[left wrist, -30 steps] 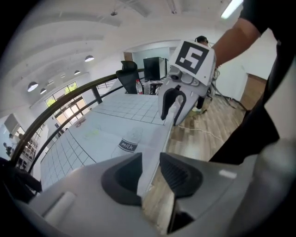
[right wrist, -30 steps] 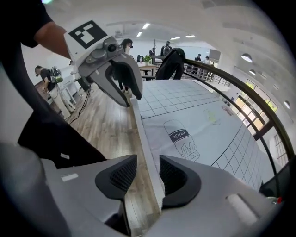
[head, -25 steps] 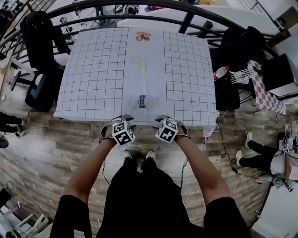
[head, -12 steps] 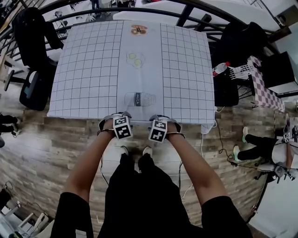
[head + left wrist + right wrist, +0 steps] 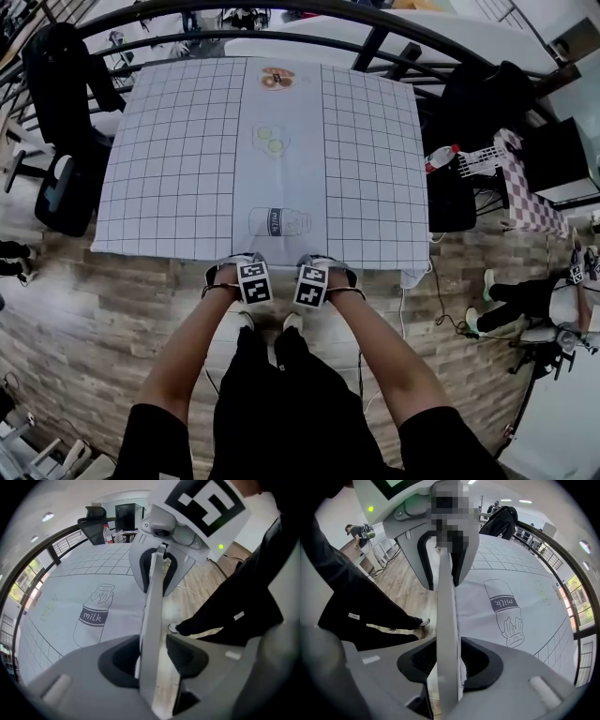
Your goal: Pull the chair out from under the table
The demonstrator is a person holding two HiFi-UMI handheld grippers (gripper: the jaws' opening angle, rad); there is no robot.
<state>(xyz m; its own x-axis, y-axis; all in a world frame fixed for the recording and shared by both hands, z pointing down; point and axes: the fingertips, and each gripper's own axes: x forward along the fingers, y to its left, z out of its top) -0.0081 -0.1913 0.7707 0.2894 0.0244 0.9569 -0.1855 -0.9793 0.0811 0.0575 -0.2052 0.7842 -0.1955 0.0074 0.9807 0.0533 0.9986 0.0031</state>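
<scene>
Pale, smooth and board-thin, the chair back [image 5: 151, 597] stands upright at the near edge of the grid-printed cloth surface [image 5: 178, 169], the chair tucked under and not yet pulled. The left hand-held gripper [image 5: 152, 656] straddles it, its jaws having just been opening, wide with a gap on one side. On the right hand-held gripper [image 5: 449, 663] the jaws have just been closing round it, dark ribbed pads [image 5: 478, 660] seemingly meeting both faces, so the pull remains.
</scene>
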